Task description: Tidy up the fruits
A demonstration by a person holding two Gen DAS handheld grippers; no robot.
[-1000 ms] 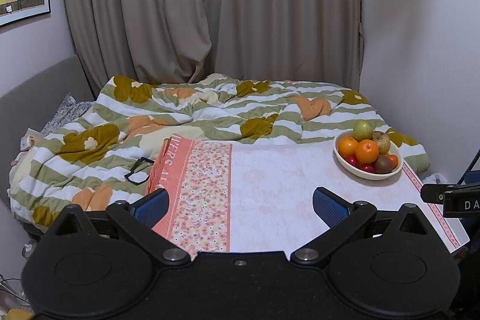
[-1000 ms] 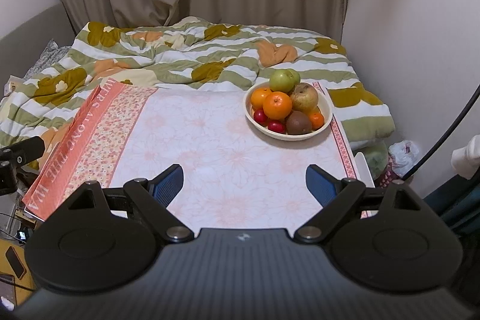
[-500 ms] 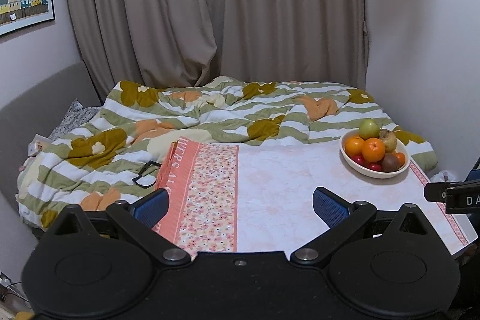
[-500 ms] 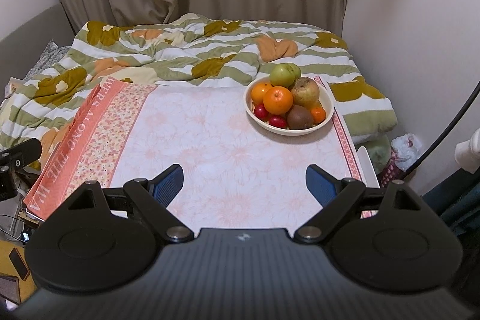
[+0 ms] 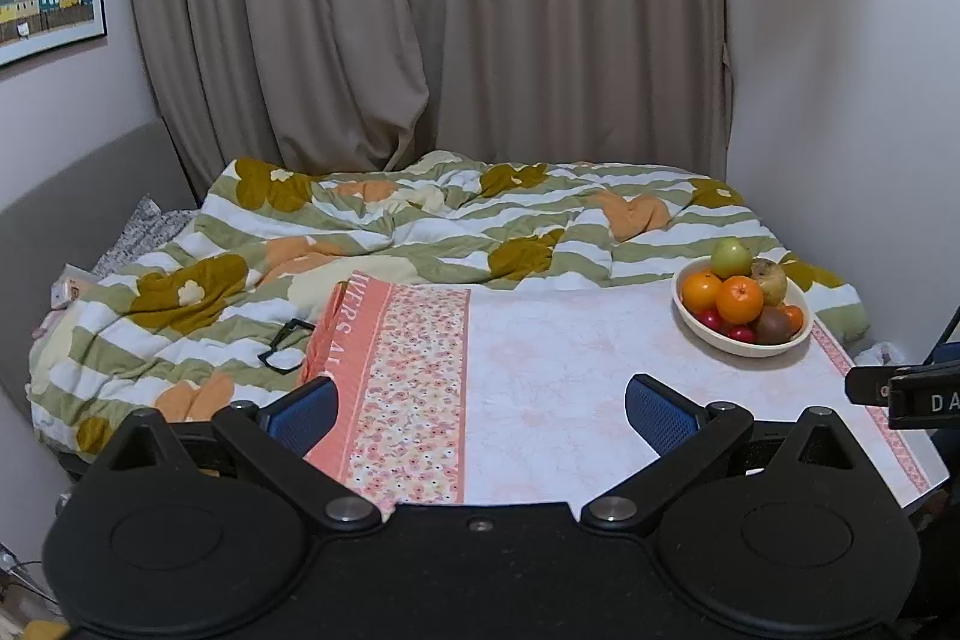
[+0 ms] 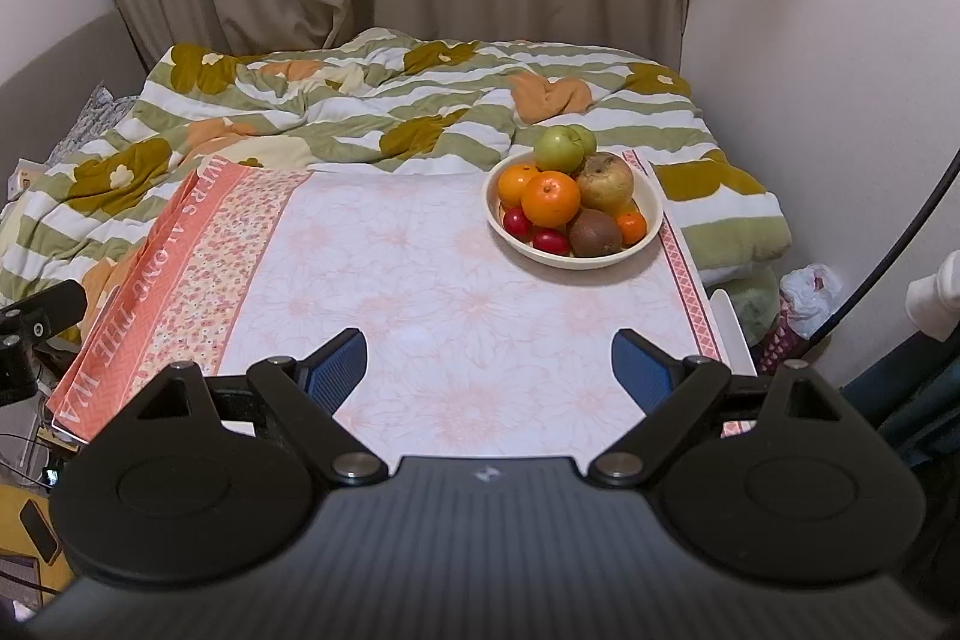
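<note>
On the far right corner of the pink floral tablecloth (image 6: 468, 292), the cream round bowl (image 6: 651, 214) sits piled with oranges, apples and kiwi. Both cameras have pulled back over the last second; left gripper (image 5: 480, 409) and right gripper (image 6: 489, 370) gape, holding nothing, so the fruit's already gathered.

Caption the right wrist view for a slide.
Open right claw above a floral tablecloth, facing a bowl piled with fruit.
</note>
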